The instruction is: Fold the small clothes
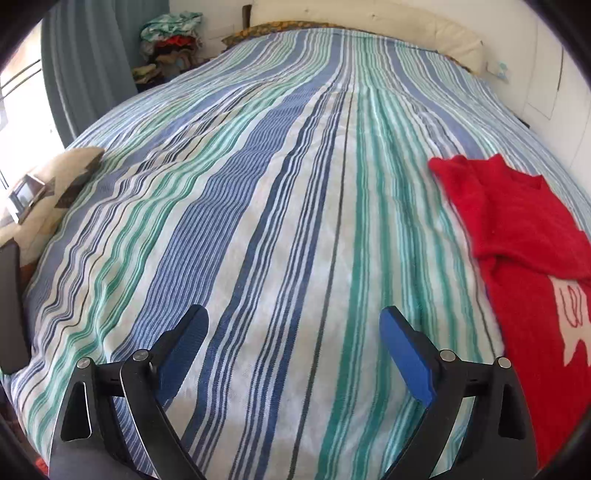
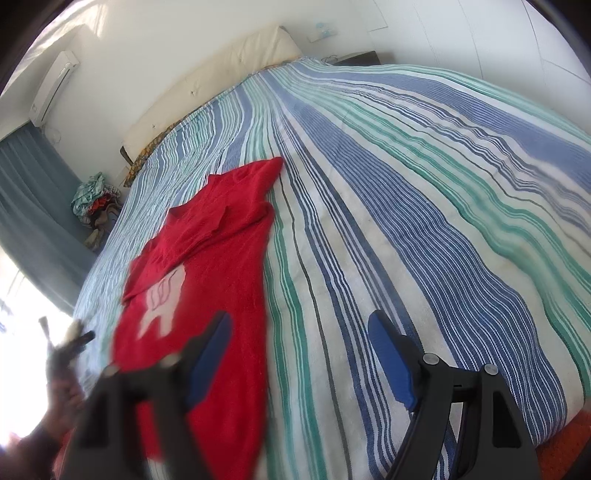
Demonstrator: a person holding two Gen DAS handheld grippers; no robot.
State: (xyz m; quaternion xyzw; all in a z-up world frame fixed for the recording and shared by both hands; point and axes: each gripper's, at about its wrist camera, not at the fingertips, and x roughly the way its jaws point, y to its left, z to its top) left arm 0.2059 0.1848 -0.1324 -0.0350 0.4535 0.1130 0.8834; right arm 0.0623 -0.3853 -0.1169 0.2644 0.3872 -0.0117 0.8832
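Note:
A small red knitted top (image 2: pixel 214 258) lies flat on the striped bedspread (image 2: pixel 406 221), with a pale tooth-shaped motif (image 2: pixel 162 302) on its front and its upper part folded over. In the left wrist view the red top (image 1: pixel 517 240) is at the right edge. My left gripper (image 1: pixel 293 312) is open over bare bedspread (image 1: pixel 277 221), left of the top, with nothing between its blue pads. My right gripper (image 2: pixel 299 317) is open too; its left finger (image 2: pixel 210 350) hangs over the top's right border and its right finger over the bedspread. Neither holds cloth.
A heap of mixed clothes (image 1: pixel 170 40) sits beyond the bed's far left corner, next to a grey-blue curtain (image 1: pixel 85 62). A cream headboard cushion (image 1: pixel 369 22) lines the far wall. A patterned cushion (image 1: pixel 48 192) lies at the left edge. A blurred hand (image 2: pixel 62 395) shows at lower left.

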